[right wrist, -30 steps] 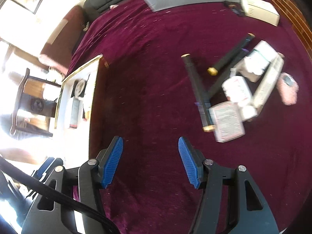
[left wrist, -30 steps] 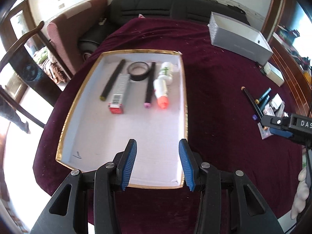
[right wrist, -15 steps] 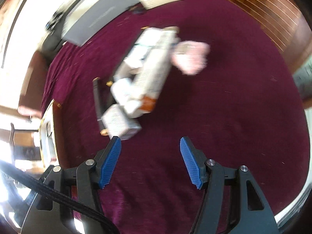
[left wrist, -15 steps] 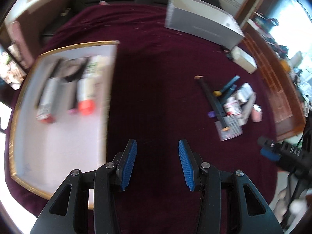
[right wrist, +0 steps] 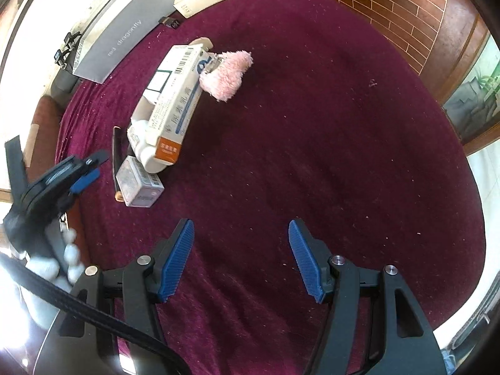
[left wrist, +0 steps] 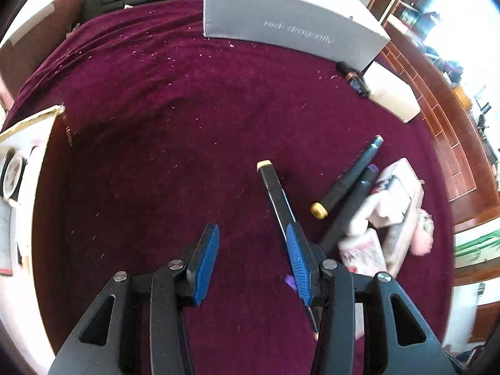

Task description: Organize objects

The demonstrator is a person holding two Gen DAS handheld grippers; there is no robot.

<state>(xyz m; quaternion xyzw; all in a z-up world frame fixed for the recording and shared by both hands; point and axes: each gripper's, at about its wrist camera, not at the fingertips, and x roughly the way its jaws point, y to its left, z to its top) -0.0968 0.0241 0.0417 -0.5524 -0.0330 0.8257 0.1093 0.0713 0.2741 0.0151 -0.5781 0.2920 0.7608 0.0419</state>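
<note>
Blue ribbed pads line both tools, and neither pair grips anything. The left hand-held gripper [left wrist: 251,256] stands part-open over bare burgundy cloth, its right-side pad just overlapping the long black pen [left wrist: 278,197] with the cream cap, which lies outside the gap, not between the pads. The right hand-held gripper [right wrist: 240,259] stands wider, empty, over bare cloth well apart from the clutter.

Outward from the left tool lies the pile still to be sorted: two dark markers [left wrist: 350,178] crossing beside the pen, then small white boxes [left wrist: 384,200] and a pink fluffy thing [left wrist: 423,234] heaped against each other. The white gold-rimmed tray [left wrist: 31,118], which I judge to be the destination, sits at the far left edge of the left view, well apart from the pile.

The risks, as I judge them:
- The pen is off-centre; closing from here would likely nip its side and roll it away (round barrels slip on velvet).
- The pen's near end seems to run under the markers and boxes, so a lift could drag them along.
- In the right view the left tool [right wrist: 78,172] hangs close beside the pile, so both reaching in together could knock tools.
</note>
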